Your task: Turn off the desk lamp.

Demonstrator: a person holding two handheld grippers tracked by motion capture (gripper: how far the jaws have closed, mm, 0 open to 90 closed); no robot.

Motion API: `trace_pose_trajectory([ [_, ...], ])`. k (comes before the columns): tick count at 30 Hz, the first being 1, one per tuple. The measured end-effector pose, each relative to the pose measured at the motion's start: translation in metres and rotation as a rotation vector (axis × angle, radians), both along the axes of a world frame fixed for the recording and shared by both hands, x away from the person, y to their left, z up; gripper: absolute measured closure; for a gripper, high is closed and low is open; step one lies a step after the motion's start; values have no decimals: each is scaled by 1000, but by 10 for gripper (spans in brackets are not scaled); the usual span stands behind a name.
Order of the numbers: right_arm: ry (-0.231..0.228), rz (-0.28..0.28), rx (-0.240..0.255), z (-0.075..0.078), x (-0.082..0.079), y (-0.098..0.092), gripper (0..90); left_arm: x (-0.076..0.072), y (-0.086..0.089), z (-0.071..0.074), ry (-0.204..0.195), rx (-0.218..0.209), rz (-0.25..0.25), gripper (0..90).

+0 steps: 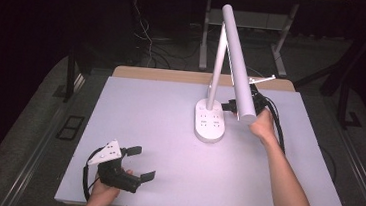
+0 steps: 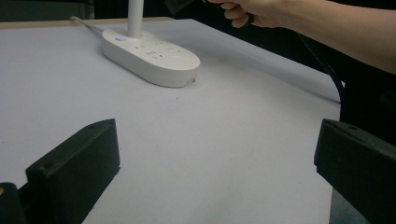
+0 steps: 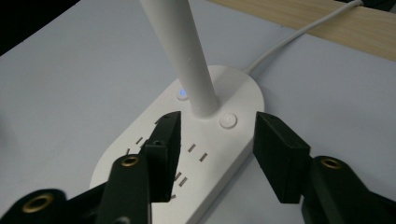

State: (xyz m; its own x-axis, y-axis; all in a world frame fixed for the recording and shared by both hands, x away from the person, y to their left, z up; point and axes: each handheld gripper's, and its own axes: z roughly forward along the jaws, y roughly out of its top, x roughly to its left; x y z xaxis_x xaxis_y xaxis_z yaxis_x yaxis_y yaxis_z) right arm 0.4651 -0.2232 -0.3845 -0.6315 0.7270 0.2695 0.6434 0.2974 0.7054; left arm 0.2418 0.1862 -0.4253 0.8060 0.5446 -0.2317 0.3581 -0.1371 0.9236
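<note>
Now the right claw hovers low over the desk lamp's white base, jaws apart, with the upright pole rising just beyond them and a round button between the jaw tips. It looks like an approach to press that button or a grab at the pole; which one I cannot tell. Next comes a small, steady push forward. Over at the near left of the tabletop, the left claw rests wide apart, empty.

No text, label, brand or number can be read on anything here.
</note>
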Motion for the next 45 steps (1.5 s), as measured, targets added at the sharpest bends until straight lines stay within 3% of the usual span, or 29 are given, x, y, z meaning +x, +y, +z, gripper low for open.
trace_pose_trajectory([
  [3, 4, 7, 7, -3, 6, 3, 661, 0, 0, 0, 0, 2, -1, 0],
  [6, 33, -2, 24, -6, 10, 5, 722, 0, -1, 0, 0, 4, -3, 0],
  [13, 38, -3, 19, -13, 15, 11, 826, 0, 0, 0, 0, 0, -3, 0],
  [15, 44, 3, 18, -19, 19, 14, 891, 0, 0, 0, 0, 0, -3, 0],
  [22, 63, -9, 23, -32, 26, 20, 900, 0, 0, 0, 0, 1, -3, 0],
  [29, 41, -29, 5, -41, 29, 23, 900, 1, -1, 0, -2, 4, -7, 0],
  [35, 39, -29, 56, -45, 31, 23, 900, 1, -1, 0, 0, 0, -5, 0],
  [45, 42, -51, 55, -47, 32, 23, 900, 1, -2, -1, 0, 1, -10, 0],
])
